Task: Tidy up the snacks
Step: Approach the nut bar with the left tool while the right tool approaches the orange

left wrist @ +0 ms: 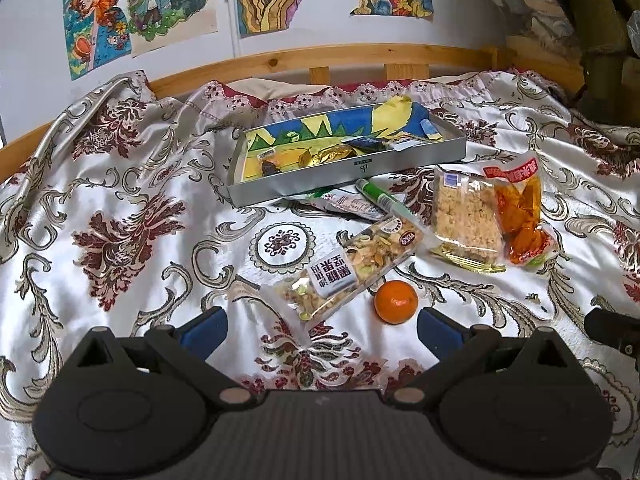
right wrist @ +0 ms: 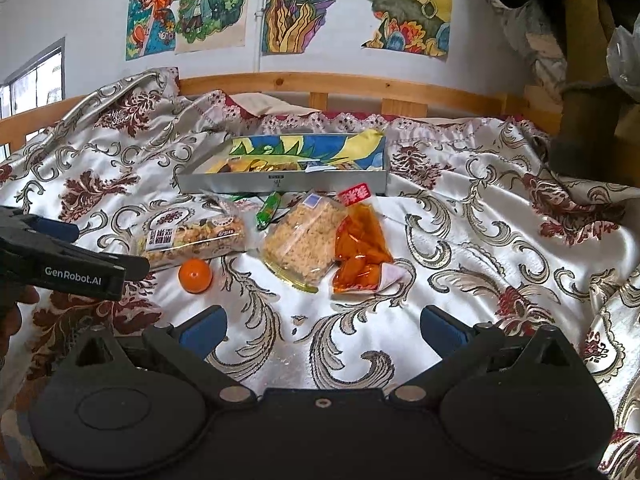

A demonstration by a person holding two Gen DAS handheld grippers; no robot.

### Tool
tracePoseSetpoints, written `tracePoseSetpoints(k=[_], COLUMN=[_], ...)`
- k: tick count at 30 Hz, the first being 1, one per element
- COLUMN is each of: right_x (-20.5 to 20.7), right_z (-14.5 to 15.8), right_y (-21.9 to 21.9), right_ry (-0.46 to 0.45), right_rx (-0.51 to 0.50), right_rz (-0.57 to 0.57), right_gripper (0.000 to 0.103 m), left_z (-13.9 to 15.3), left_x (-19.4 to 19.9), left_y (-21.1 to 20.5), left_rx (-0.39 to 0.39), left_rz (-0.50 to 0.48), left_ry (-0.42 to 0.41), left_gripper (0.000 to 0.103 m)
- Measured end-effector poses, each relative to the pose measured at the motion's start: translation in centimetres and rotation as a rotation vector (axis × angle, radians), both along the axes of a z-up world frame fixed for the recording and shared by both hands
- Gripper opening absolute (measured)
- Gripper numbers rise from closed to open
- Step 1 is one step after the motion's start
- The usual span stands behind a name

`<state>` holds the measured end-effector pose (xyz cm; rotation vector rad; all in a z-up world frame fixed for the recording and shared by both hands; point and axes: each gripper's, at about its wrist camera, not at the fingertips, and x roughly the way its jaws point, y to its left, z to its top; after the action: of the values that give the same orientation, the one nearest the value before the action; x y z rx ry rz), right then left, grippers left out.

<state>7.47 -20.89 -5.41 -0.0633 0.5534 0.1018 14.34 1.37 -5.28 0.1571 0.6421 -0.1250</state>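
Note:
A grey tray (left wrist: 420,160) (right wrist: 224,184) with a colourful liner holds a few wrapped sweets at the far middle of the bed. In front of it lie a nut bar pack (left wrist: 352,266) (right wrist: 192,240), a mandarin (left wrist: 396,302) (right wrist: 195,275), a puffed rice cake pack (left wrist: 466,220) (right wrist: 300,240), an orange snack bag (left wrist: 520,216) (right wrist: 360,254) and a green stick packet (left wrist: 382,196) (right wrist: 270,206). My left gripper (left wrist: 322,330) is open just short of the nut bar and mandarin. My right gripper (right wrist: 322,330) is open, nearer than the rice cake pack.
A patterned satin bedspread (left wrist: 120,240) covers the bed, rumpled at the left and back. A wooden bed rail (left wrist: 320,60) and a wall with drawings lie behind. The left gripper's body (right wrist: 72,268) shows at the right wrist view's left edge. Dark clutter stands at the far right.

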Motion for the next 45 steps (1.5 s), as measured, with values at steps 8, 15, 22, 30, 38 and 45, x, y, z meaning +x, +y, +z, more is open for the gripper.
tracePoseSetpoints(k=[8,15,22,30,38,45], right_x=[0.6,1.7,3.2,5.9,9.5,10.9], right_z=[-0.7,-1.2,-1.8,-2.9,-4.5,-5.0], right_y=[0.6,1.5,3.0,6.2,7.8,8.5], right_ry=[0.028,0.036,0.043,0.058,0.111,0.111], right_rx=[0.008,-0.004,-0.025,-0.07,-0.052,-0.059], right_rz=[0.026,0.07,0.182,0.321,0.344,0.34], right_gripper=[0.102,0.102,0.102,0.094,0.081,0.062], left_z=[-0.6,-0.2,-0.9,-1.6,-2.2,-2.4], left_x=[1.1,3.0,5.7,8.5,9.6,10.1], left_y=[0.4,0.9,1.4,2.1,1.4,2.0], left_rx=[0.023,0.029,0.095,0.081,0.114,0.076], left_rz=[-0.051,-0.135,-0.234,-0.317,-0.317,-0.357], left_ry=[0.024,0.025,0.041,0.075,0.086,0.107], left_gripper=[0.103,0.103,0.103,0.103,0.102,0.094])
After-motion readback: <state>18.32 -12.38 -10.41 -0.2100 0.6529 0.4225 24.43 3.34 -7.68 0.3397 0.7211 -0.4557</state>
